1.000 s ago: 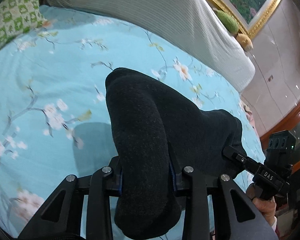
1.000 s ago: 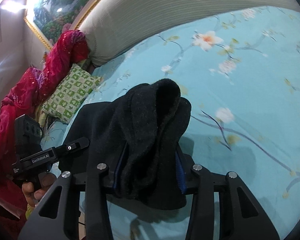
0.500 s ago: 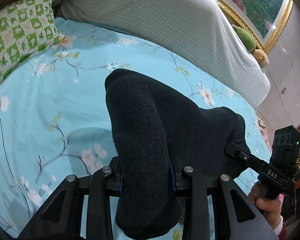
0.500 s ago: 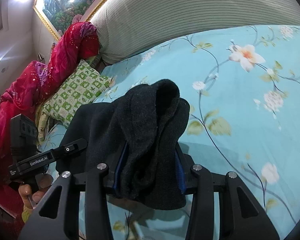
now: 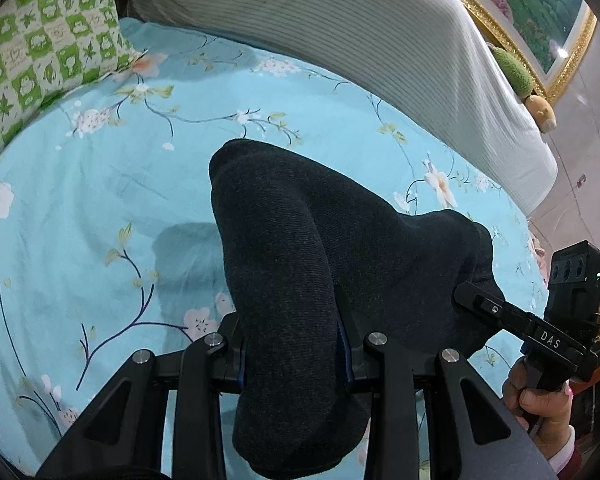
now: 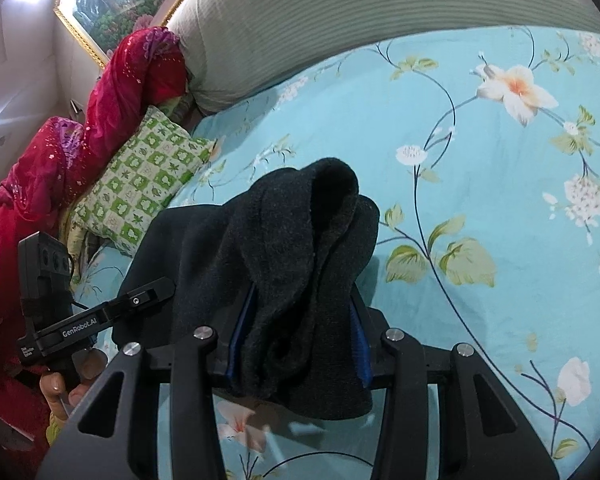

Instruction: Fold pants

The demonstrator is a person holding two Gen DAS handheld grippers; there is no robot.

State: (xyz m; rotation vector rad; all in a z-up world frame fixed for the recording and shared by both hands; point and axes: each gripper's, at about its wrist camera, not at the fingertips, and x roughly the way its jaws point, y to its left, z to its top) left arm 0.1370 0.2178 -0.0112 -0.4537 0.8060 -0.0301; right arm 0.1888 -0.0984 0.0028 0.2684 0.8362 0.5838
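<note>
A: Your left gripper is matte black, with silver screws on its linkage arms and blue pads inside the fingers.

B: Your right gripper matches it. White "GenRobot.AI" and "DAS" lettering marks the handles, and your cuff looks pink-white.

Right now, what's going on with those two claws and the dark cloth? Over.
Left gripper and right gripper both clamped on dark pants, lifted over floral bedsheet. Path clear; green pillow off aside.
</note>
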